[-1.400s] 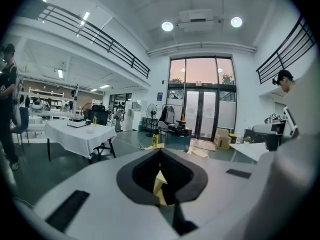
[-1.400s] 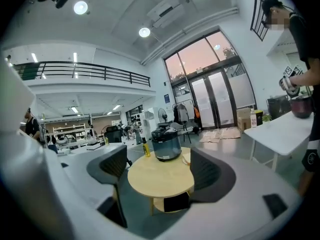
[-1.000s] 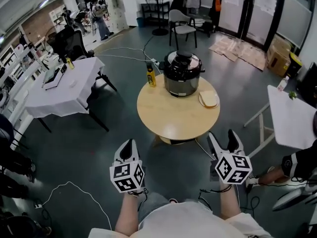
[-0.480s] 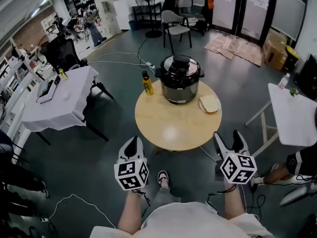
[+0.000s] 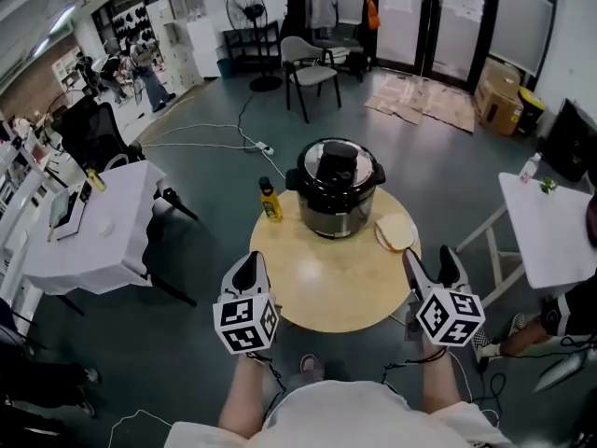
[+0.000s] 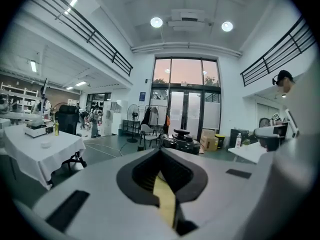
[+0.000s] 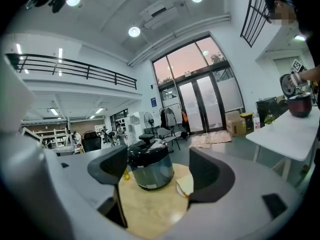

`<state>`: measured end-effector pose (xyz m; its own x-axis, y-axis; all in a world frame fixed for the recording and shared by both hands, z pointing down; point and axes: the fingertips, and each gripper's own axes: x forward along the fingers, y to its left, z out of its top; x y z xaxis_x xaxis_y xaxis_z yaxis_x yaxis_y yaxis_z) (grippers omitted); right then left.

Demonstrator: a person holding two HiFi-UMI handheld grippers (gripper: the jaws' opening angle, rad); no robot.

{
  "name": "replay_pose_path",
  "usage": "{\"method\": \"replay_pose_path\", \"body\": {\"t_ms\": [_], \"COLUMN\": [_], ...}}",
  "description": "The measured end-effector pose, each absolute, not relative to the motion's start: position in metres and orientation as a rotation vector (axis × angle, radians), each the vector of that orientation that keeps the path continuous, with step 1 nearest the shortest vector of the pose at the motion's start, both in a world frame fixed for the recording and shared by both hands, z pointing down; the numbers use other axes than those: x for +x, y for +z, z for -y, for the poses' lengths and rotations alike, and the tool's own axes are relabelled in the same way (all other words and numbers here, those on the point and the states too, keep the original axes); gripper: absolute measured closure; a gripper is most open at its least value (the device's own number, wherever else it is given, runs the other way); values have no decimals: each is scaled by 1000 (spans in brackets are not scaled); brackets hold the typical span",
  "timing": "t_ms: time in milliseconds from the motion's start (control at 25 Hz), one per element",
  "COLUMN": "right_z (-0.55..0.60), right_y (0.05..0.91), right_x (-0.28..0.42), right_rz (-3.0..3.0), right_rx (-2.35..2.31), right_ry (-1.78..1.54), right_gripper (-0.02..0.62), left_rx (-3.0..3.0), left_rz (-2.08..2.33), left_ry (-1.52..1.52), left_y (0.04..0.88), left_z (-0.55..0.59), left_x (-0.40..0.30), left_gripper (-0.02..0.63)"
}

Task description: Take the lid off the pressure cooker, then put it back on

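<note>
We see the pressure cooker [image 5: 336, 202] standing on the round table [image 5: 331, 287], close to its far edge and a little right of the middle. Its black lid [image 5: 337, 166] sits on the pot, the handle on top. A yellow bottle [image 5: 270, 201] stands upright at the far left edge of the table, just beside the cooker but apart from it. A pale flat plate [image 5: 396, 232] lies at the right edge, near the cooker's base. Both our grippers hang at the near edge of the table, well apart from the cooker and touching nothing. The left gripper [image 5: 249, 271] is at the near left edge with its jaws clenched, the tips meeting in a point and nothing held between them. In its own view only the top of the cooker shows above the closed tips. The right gripper [image 5: 427, 261] is at the near right edge with its jaws released and spread wide. In its own view the cooker and the plate stand framed between the two dark pads, far off down the tabletop. To our left is a table under a white cloth [image 5: 89, 241], and to our right a white table [image 5: 550, 227]. A chair [image 5: 304, 56] and a standing fan [image 5: 244, 9] are on the floor beyond the round table.
</note>
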<state>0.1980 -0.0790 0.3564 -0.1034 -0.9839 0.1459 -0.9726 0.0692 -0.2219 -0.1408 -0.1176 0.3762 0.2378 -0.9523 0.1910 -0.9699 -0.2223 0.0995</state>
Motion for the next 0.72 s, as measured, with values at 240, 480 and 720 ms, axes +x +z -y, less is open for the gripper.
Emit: {"method": "replay_pose_path", "body": {"t_ms": [240, 480, 720], "right_z": [130, 159, 186], "right_y": [352, 359, 358], "right_x": [194, 188, 196], "right_rz": [-2181, -2164, -2208], "right_rx": [-2141, -2175, -2173], "right_ry": [-395, -416, -413], "right_gripper": [209, 210, 212], "left_rx": [2375, 2390, 2343], "left_rz": [1746, 1702, 1699], "left_ry": [138, 133, 139], "left_y": [373, 378, 393], "left_z": [190, 238, 256], "left_x": [-144, -144, -136], "left_gripper": [615, 616, 615]}}
